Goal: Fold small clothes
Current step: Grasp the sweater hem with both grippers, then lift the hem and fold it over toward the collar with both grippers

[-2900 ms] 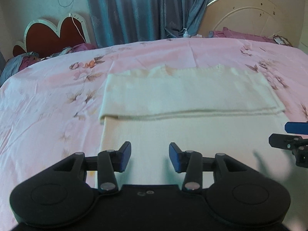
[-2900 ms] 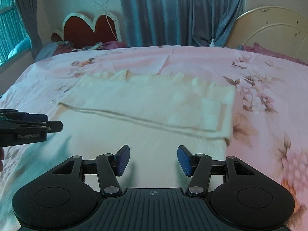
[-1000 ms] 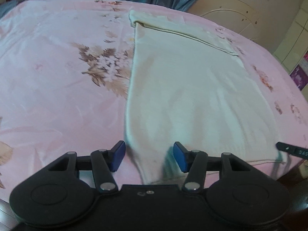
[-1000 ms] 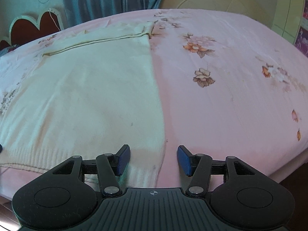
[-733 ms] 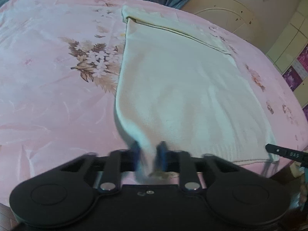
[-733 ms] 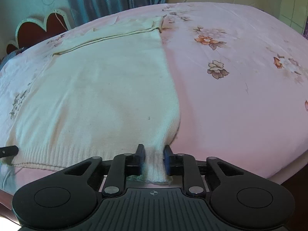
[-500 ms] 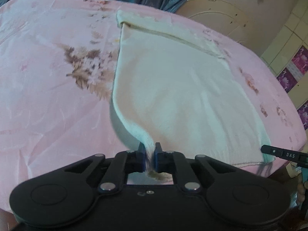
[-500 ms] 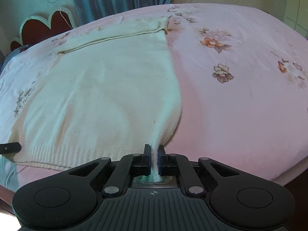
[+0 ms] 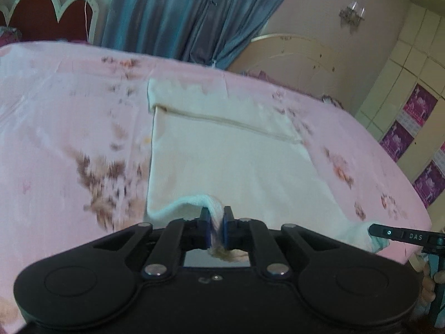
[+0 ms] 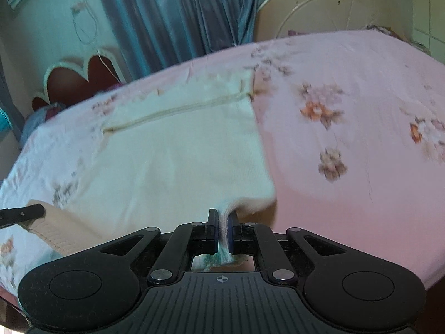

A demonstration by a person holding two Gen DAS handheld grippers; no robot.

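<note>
A cream knitted sweater [image 9: 230, 161] lies flat on the pink flowered bed, its far part folded over in a band. My left gripper [image 9: 215, 224] is shut on the near left corner of its hem, and the cloth rises in a small hump to the pads. In the right wrist view the same sweater [image 10: 172, 156] spreads away from me, and my right gripper [image 10: 221, 229] is shut on the near right hem corner, lifted off the sheet. Each gripper's tip shows at the edge of the other's view, the right gripper [image 9: 400, 235] and the left gripper [image 10: 20, 213].
The pink floral bedsheet [image 9: 55, 144] covers the whole bed and drops off at the near edge. Blue curtains [image 9: 180, 14] and a red scalloped headboard [image 9: 41, 16] stand behind. A round cream headboard [image 10: 328, 8] leans on the wall, and wardrobe doors [image 9: 417, 111] stand at right.
Both grippers closed on the sweater's near hem corners, then rose and tilted up, lifting the hem off the bed. More of the room behind shows now.
</note>
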